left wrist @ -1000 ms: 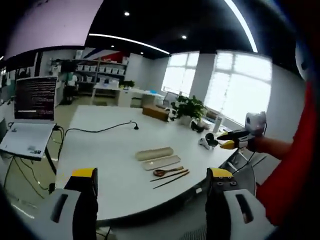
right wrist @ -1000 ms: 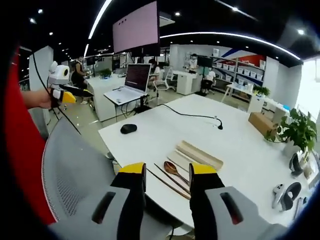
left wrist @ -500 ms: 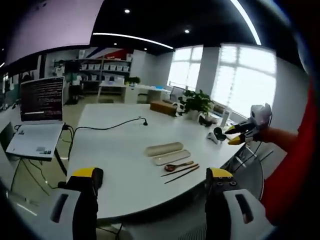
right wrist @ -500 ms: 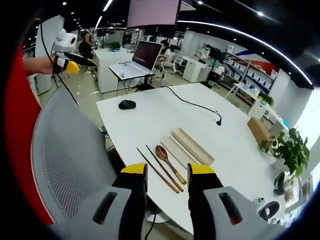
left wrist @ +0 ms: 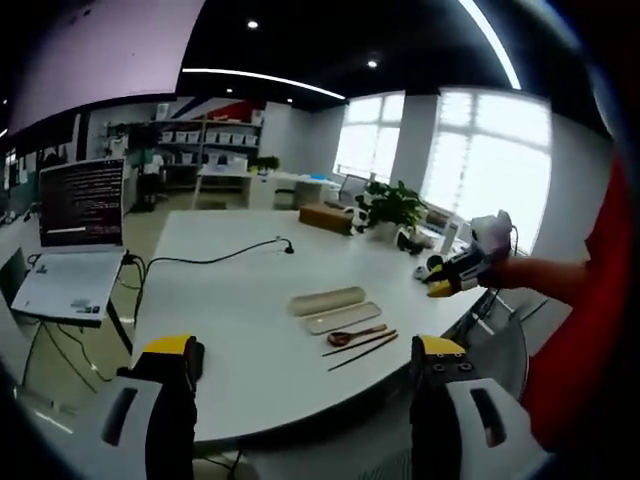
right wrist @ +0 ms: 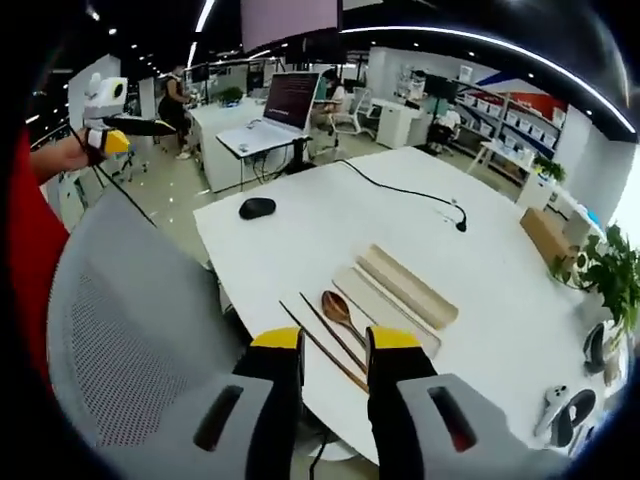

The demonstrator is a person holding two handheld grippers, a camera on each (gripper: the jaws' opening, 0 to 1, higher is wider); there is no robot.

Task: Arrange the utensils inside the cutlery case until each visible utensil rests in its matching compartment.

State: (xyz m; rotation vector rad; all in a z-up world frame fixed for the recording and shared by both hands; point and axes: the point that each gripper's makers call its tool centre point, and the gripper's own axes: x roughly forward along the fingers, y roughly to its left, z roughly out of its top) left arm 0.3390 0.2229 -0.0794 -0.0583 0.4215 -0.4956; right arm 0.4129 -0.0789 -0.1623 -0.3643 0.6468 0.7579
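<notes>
**A:** What are the tongs doing?

**B:** The left gripper [left wrist: 305,352] has its jaws wide apart and holds nothing. The right gripper [right wrist: 334,340] has its jaws much closer, with a small gap left, and it holds nothing either. Both hang in the air, well back from the table [right wrist: 300,225].

**A:** Did anything just change?

**B:** Yes. In the left gripper view the right gripper [left wrist: 458,270] has come lower and nearer the table than half a second ago. The right gripper view now looks more straight down at the things. Its jaws look a bit closer together too.

**A:** So what does that mean?

**B:** I think the hands are just getting near. Nothing is packed yet.

**A:** Where are the things?

**B:** Near the table edge. The spoon [right wrist: 342,312] and the two chopsticks [right wrist: 325,338] lie flat on the table, side by side. The case tray [right wrist: 385,305] is just beside the spoon, with the lid [right wrist: 408,286] next to it.

**A:** Which way do they point?

**B:** All lie along the same line. The spoon's bowl points toward the far mouse [right wrist: 257,207], and its handle runs the other way.
</notes>
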